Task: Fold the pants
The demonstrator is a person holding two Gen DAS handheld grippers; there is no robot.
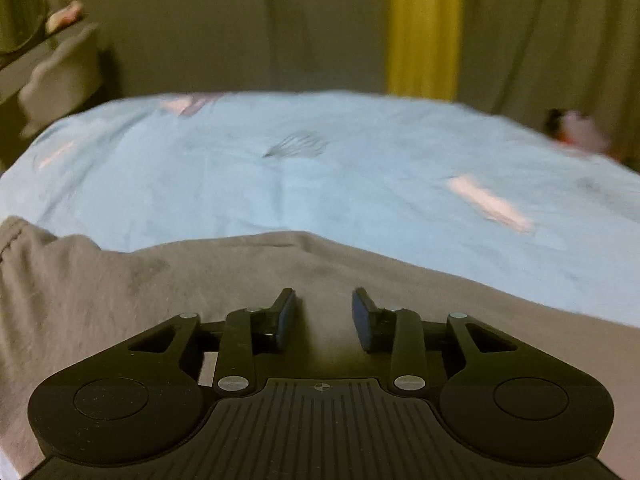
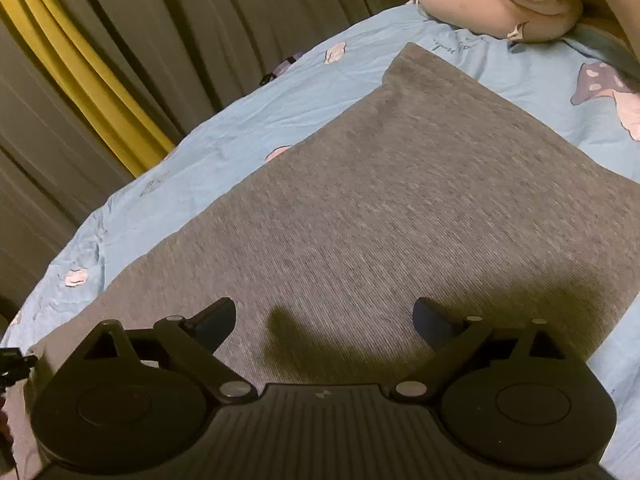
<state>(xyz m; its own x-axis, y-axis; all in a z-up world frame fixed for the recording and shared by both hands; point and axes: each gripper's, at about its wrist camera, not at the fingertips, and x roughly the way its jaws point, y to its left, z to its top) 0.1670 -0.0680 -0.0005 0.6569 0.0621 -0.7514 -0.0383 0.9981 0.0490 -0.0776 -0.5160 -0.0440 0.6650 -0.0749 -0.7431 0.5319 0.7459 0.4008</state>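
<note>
Grey pants (image 2: 400, 208) flat on the blue bed (image 2: 224, 136), long axis toward upper right. Right hand-held gripper (image 2: 324, 320) spread wide above them, empty; left hand-held gripper (image 1: 324, 316) part-spread over cloth, pinching nothing.

Grey pants (image 1: 120, 300) run off the lower and left edges in the left wrist view; their full outline cannot be told. Beyond the pants, prints on the blue bed sheet (image 1: 360, 168) are smeared by blur, as is a pink object (image 1: 580, 132) at the sheet's far right. In the right wrist view, a pale cushion (image 2: 500, 4) past the pants is cut by the top edge.
</note>
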